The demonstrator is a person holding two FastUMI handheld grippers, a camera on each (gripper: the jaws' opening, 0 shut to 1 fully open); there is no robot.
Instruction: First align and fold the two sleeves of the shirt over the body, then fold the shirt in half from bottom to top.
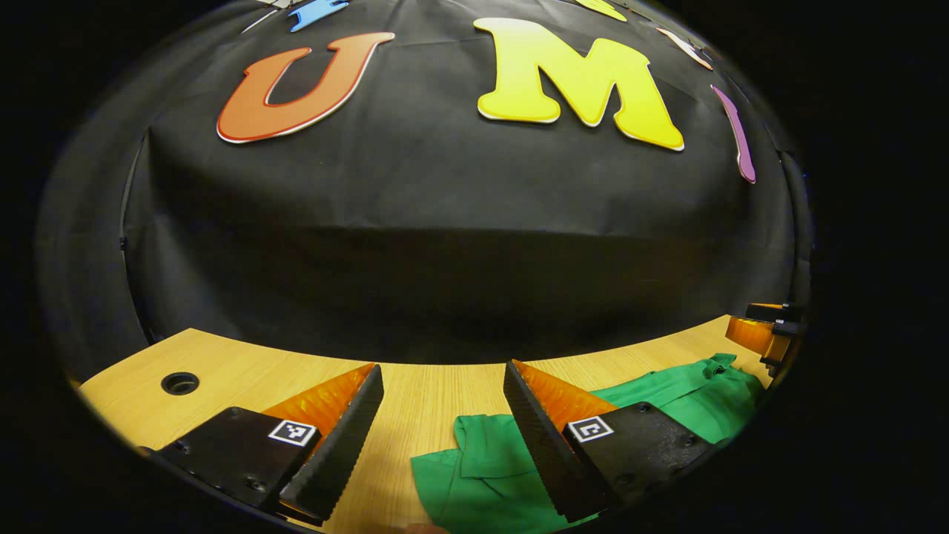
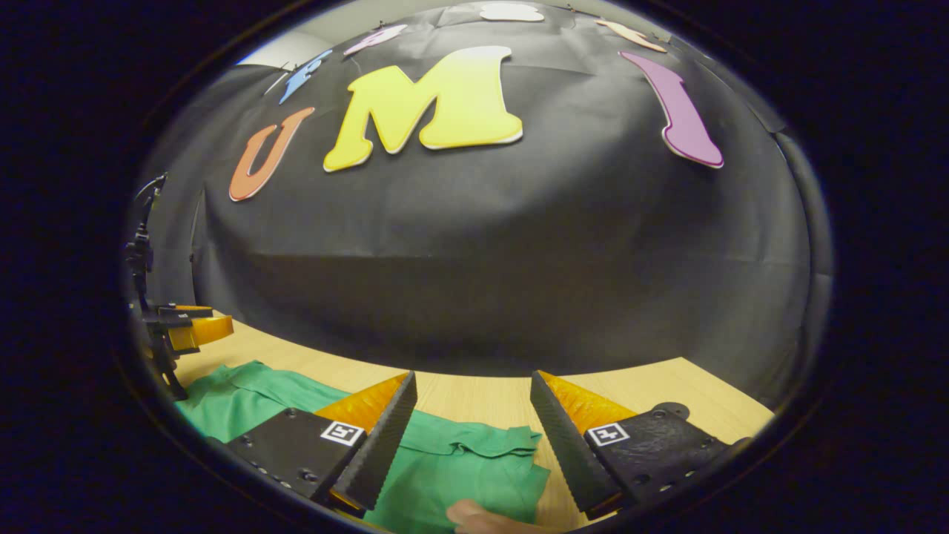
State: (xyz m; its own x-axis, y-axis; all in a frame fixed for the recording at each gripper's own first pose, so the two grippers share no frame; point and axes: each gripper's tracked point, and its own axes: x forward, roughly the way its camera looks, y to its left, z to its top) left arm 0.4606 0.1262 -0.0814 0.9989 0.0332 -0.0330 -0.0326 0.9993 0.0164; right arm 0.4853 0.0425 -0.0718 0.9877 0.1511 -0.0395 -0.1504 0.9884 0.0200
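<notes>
2 grippers hover over the wooden table [image 1: 222, 363], and we start with the left gripper view: the left gripper [image 1: 443, 415] hangs with its jaws spread wide, nothing between them but bare wood, while the green shirt [image 1: 489, 475] lies flat on the tabletop just below and to the right, running under the right-hand finger and stretching off toward the far right edge. Up there, at the rim of the view, part of the other gripper [image 1: 764, 334] peeks in above the cloth. A round hole [image 1: 179, 383] sits in the table off to the left, well apart from the shirt. Over to the right gripper view now: the right gripper [image 2: 473, 415] is released too, jaws parted, gripping nothing, poised above the shirt [image 2: 460, 463], whose collar ridge lies just below the gap between the fingers. A bit of a hand [image 2: 474, 515] shows at the very bottom edge, touching or just above the fabric, hard to say which. The left gripper [image 2: 189, 326] appears far off at the left rim, beyond the shirt's other end. My read: the garment looks spread out, with no sleeve visibly folded over the body, so both sleeve folds and the bottom-to-top fold all remain to do.
</notes>
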